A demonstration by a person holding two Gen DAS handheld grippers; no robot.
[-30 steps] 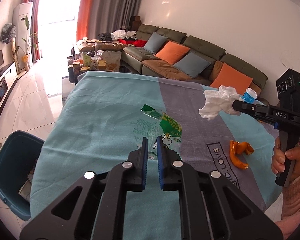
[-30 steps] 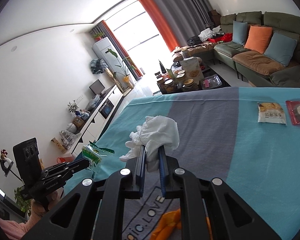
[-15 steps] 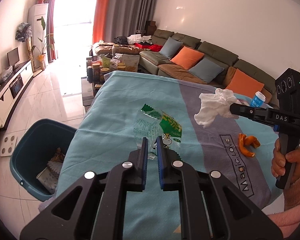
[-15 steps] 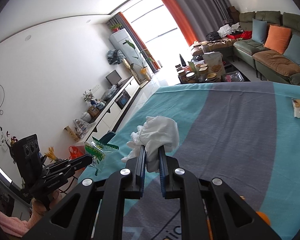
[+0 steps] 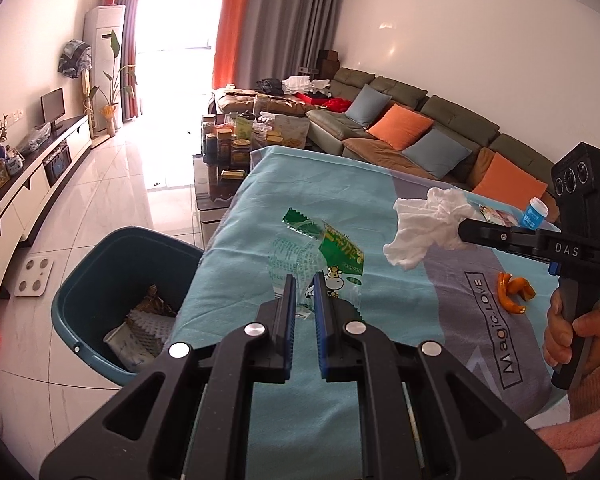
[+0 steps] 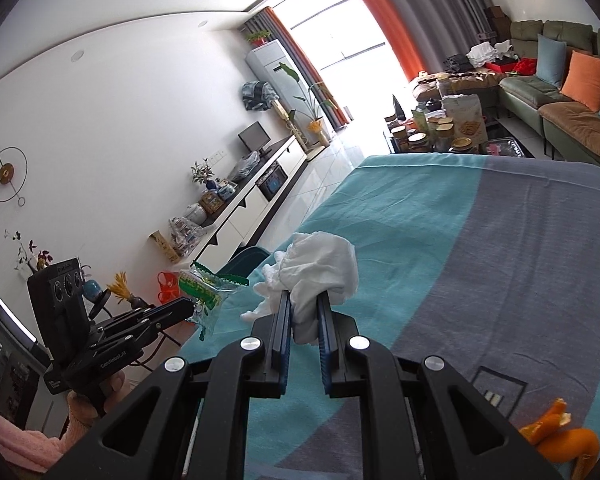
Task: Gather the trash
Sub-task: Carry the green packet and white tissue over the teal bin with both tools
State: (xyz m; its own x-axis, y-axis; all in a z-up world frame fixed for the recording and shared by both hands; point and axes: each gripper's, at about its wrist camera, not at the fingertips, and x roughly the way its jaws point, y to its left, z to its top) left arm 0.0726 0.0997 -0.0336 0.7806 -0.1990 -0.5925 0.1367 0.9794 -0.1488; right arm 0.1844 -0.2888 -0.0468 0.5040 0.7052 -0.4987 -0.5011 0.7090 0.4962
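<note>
Living room setup, with a bench [image 5: 340, 420] under a teal and grey cloth and a dark teal bin [image 5: 112, 280] on the floor at its left edge, already holding some packaging.

Left claw [image 5: 302, 280] is clamped on a clear and green snack wrapper [image 5: 324, 256], and right claw [image 6: 304, 300] is pinched shut on a crumpled white tissue [image 6: 320, 268]. Both pieces hang over the bench, not over the bin.

To do this bit well, I'd carry the wrapper all the way past the bench edge and get it above the middle of the bin before opening. It's light and floppy, so a drop from the rim side could drift onto the floor tiles. Same for the tissue, and bring the claws in one after the other so they don't bump.

Orange peel [image 5: 514, 294] is lying on the grey stripe near the right side. A few packets sit at the far right too, I think, though they're too small to tell.
</note>
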